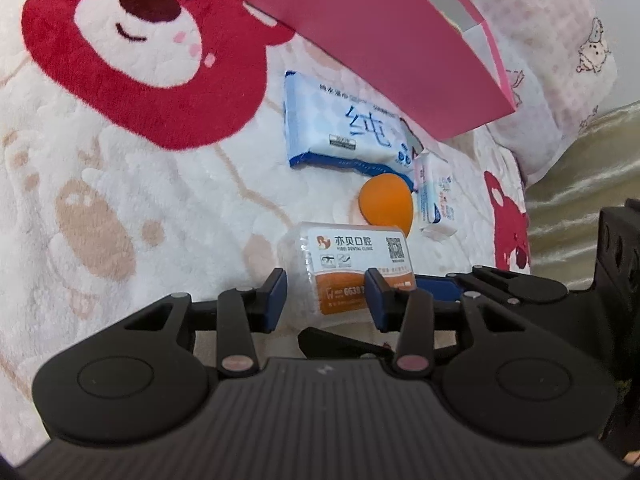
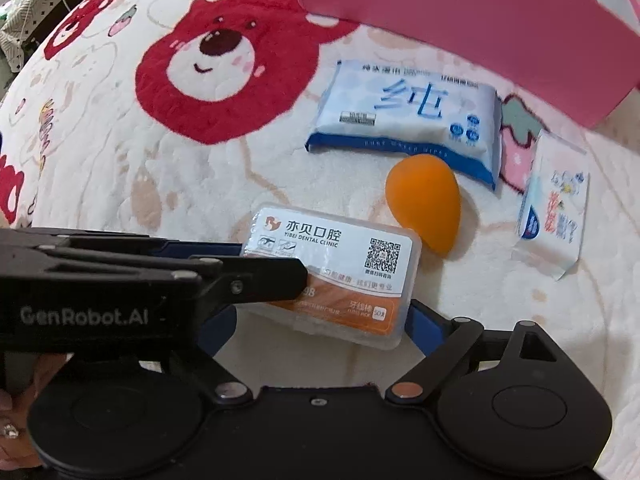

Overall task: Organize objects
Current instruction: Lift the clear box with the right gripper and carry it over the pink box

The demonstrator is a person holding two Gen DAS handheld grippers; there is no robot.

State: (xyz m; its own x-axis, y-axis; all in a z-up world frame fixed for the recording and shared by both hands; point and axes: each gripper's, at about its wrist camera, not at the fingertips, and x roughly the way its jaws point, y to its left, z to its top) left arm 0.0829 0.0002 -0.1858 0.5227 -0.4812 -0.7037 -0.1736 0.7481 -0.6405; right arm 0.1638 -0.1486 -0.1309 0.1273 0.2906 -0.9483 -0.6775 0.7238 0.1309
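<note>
Floss-pick box (image 2: 340, 276) lying flat, long axis crosswise; right hand-held gripper (image 2: 320, 320) straddling it, spread; left hand-held gripper (image 1: 326, 296) spread

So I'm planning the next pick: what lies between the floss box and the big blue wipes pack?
The orange sponge lies between the floss box and wipes pack, clearest in the right wrist view.

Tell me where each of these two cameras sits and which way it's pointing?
Left wrist: sits on the left tool, looking forward over its fingers at the floss-pick box on the bear blanket; the right tool's finger crosses behind.
Right wrist: sits on the right tool, looking forward; the left tool reaches in from the left onto the box; a bit of hand shows low left.
Shared: box, orange sponge, wet-wipes pack, pink box.
</note>
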